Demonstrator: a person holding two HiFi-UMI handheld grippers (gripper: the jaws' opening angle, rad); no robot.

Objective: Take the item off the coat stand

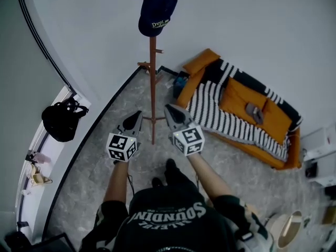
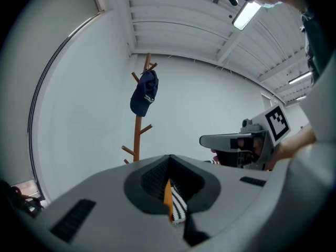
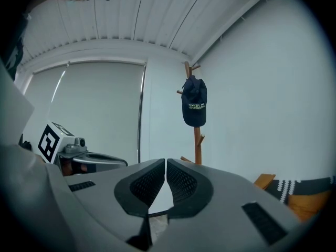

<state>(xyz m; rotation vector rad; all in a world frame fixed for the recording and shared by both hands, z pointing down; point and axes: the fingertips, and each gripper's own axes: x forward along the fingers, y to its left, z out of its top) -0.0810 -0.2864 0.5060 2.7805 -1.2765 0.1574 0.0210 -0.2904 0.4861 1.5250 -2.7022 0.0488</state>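
Cap (image 1: 157, 7) atop coat stand (image 1: 153, 88), near wall (image 1: 252, 20)

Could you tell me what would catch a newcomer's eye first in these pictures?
The navy cap hanging at the top of the wooden coat stand stands out first. Right of the stand sits an orange sofa with a black-and-white striped throw; a black bag sits far left.

cap (image 1: 156, 7) lettering too small, coat stand (image 2: 138, 135) foot hidden
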